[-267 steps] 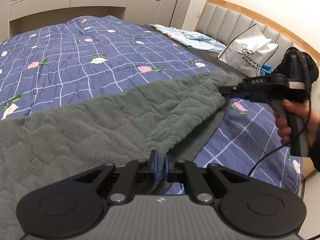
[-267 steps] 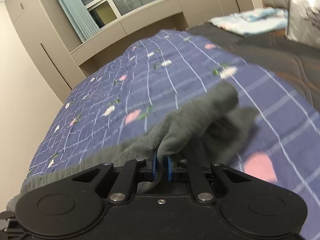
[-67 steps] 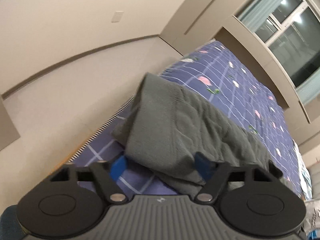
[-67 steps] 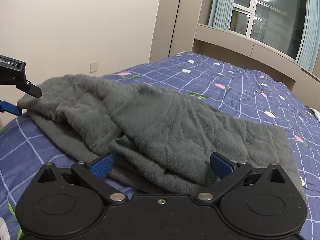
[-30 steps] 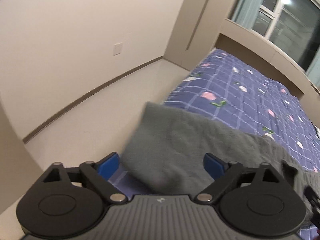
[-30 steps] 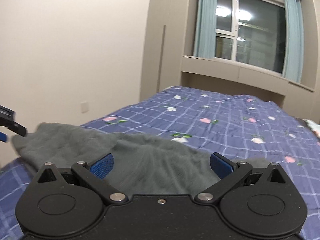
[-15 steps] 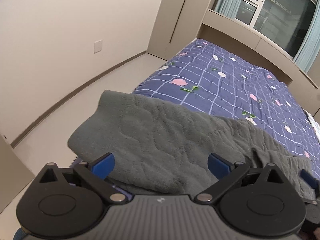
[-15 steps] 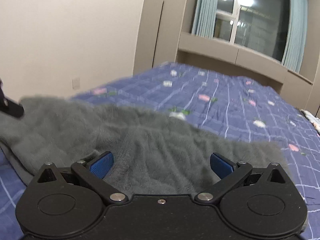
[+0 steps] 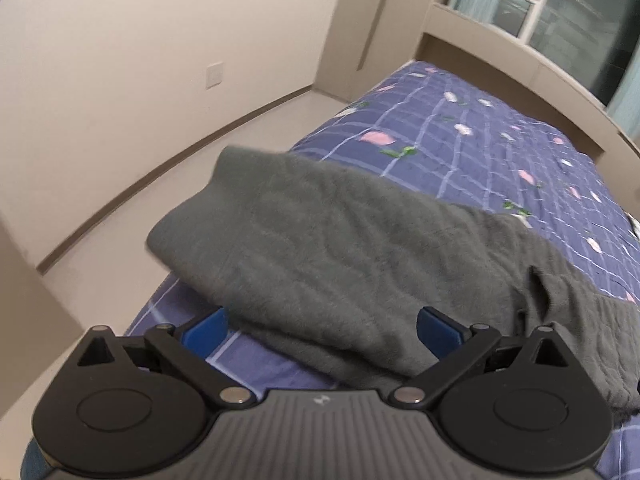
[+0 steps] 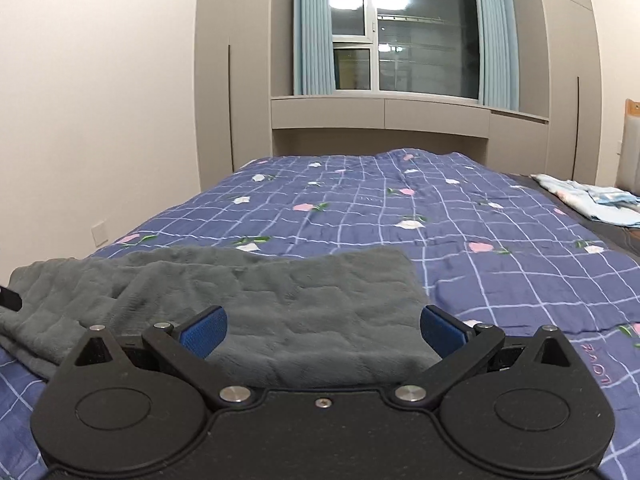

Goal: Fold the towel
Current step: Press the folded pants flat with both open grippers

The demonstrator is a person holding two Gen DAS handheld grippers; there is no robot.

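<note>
Grey towel (image 10: 280, 300) on blue checked bedspread (image 10: 400, 216), curtained window (image 10: 404, 28), both grippers spread, empty

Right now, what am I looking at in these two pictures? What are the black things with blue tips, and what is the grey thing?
No robot here: a person carries a hand-held claw in each hand, with a wide-angle camera looking along its fingers. One picture comes from the left claw, the other from the right claw. The blue tips are their fingertips, spread wide apart in both, holding nothing. The grey thing is a plush towel, lying partly folded and rumpled on a bed with a purple checked bedspread. The job is folding that towel.
</note>
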